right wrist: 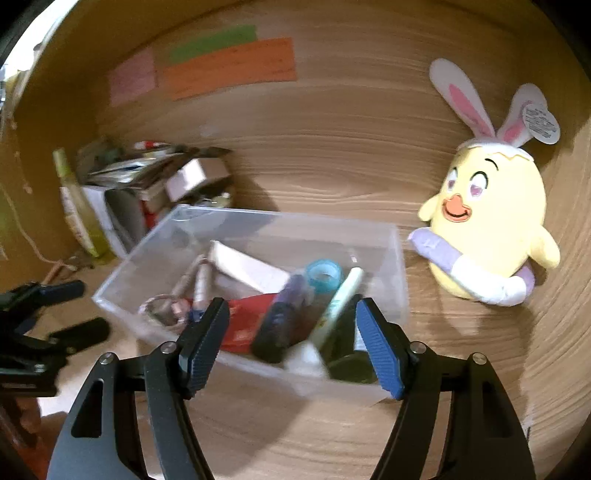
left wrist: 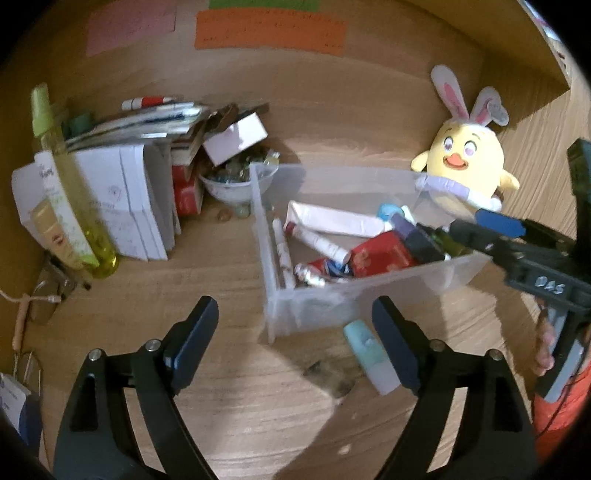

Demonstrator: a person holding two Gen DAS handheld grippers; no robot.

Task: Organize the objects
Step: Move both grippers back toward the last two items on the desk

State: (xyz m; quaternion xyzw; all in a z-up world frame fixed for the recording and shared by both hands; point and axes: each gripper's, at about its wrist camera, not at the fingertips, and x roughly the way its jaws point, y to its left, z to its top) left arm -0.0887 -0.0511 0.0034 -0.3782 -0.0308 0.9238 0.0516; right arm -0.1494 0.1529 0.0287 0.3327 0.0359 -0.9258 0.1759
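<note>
A clear plastic bin (left wrist: 269,258) (right wrist: 122,280) stands on the wooden desk and holds tubes, a red box (left wrist: 384,254) (right wrist: 245,325), a dark marker (right wrist: 277,325) and a blue tape roll (right wrist: 324,275). A mint tube (left wrist: 369,356) lies on the desk in front of the bin, beside my left gripper's right finger. My left gripper (left wrist: 295,332) is open and empty, just short of the bin. My right gripper (right wrist: 291,336) (left wrist: 480,221) is open and empty over the bin's near right corner.
A yellow chick plush with bunny ears (left wrist: 469,162) (right wrist: 491,221) leans on the wall behind the bin. At the left stand a green spray bottle (left wrist: 70,192), stacked papers and boxes (left wrist: 136,199) and a bowl of small items (left wrist: 236,184). Coloured notes (left wrist: 269,33) hang on the back wall.
</note>
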